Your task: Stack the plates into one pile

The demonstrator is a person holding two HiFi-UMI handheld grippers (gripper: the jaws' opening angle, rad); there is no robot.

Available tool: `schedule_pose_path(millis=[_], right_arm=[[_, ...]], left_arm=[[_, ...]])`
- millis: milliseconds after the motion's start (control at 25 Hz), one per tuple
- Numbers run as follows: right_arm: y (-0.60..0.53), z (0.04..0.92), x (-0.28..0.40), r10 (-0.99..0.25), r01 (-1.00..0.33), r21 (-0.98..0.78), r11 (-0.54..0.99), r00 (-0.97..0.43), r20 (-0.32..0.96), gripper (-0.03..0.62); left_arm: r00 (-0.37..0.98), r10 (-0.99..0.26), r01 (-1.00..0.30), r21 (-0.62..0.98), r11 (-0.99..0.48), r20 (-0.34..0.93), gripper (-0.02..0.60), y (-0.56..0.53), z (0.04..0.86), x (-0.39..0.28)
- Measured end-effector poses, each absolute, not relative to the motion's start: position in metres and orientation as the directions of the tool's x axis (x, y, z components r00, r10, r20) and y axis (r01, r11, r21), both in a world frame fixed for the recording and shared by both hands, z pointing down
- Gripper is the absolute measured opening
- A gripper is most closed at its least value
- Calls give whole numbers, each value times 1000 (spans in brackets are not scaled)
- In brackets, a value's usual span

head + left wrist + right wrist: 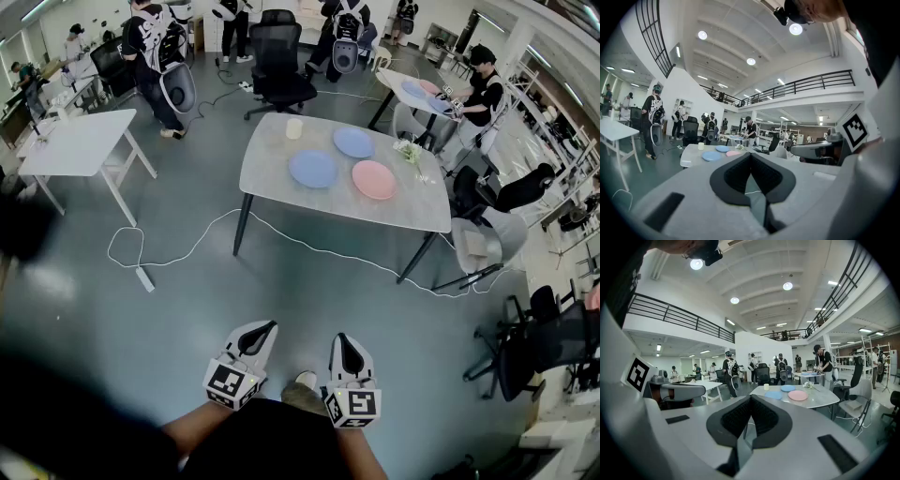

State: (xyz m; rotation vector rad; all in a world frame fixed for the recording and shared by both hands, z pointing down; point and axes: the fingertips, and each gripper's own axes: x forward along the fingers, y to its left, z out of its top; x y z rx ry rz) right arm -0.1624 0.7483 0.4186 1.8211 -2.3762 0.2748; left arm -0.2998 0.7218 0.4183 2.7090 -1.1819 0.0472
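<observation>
Left tongs [261,330] and right tongs [343,342] pinched closed, empty, parked low: I'm well off the grey table [272,192]. Blue round plate [312,169], second blue round plate [353,142] and pink round plate [374,179] lie apart mid-table, unstacked.

Three round plates lie flat and unstacked near the middle of a grey table [281,192]. The nearer blue plate [312,169] sits to the left, the farther blue plate [353,142] just behind it to the right, and a pink plate [374,179] rightmost, none of them overlapping.
</observation>
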Motion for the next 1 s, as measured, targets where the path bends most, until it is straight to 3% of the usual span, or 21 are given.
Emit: schedule_pose_path(millis=[480, 1000], right_arm=[[747, 414, -140, -937, -954, -51, 296, -300, 178, 12], [719, 463, -91, -876, -906, -103, 410, -423, 231, 12]], left_arm=[[639, -762, -769, 130, -626, 110, 17, 725, 417, -280], [530, -835, -848, 125, -516, 148, 17, 714, 444, -239]])
